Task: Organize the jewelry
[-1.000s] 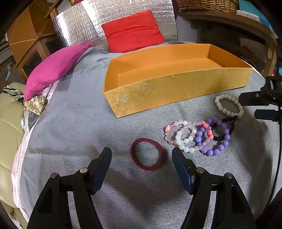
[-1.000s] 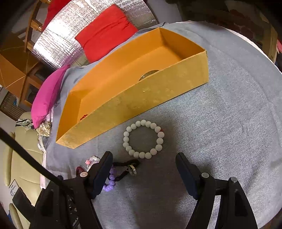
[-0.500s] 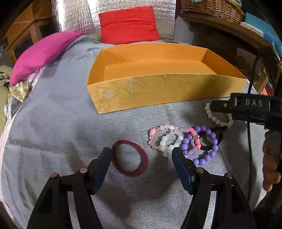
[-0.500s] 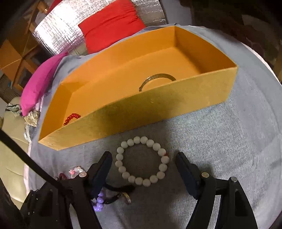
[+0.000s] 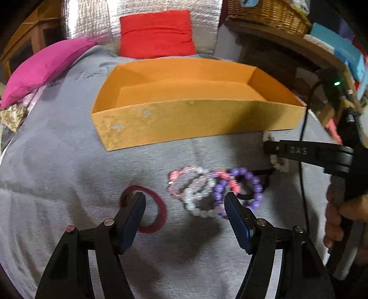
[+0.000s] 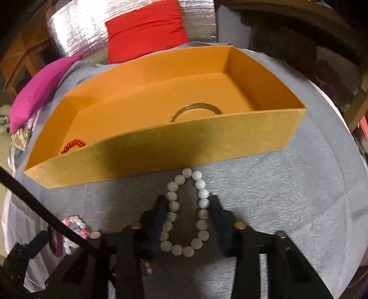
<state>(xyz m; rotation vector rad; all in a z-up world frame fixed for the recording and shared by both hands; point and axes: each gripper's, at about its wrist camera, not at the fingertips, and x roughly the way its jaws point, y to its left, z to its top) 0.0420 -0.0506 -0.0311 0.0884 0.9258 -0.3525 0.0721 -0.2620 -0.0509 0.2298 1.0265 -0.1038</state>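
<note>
An orange box [image 5: 197, 119] stands on the grey cloth; in the right wrist view it [image 6: 207, 140] holds a metal bangle [image 6: 195, 109] and a red bead bracelet [image 6: 72, 146]. My right gripper [image 6: 187, 207] has closed on the white bead bracelet [image 6: 185, 211], squeezing it into a narrow oval on the cloth. My left gripper [image 5: 185, 207] is open, low over the cloth, its left finger over the dark red ring [image 5: 151, 209], with the pink, white and purple bracelets [image 5: 214, 191] between its fingers.
A pink cushion [image 5: 43, 66] and a red cushion [image 5: 156, 34] lie behind the box against silver foil. A wicker basket [image 5: 264, 11] sits on a shelf at the back right. The right gripper's body [image 5: 322, 156] and the hand holding it are at the left view's right edge.
My right gripper moved down and forward and closed around the white bracelet, pinching it narrow. My left gripper moved forward and right, its left finger now over the red ring.
</note>
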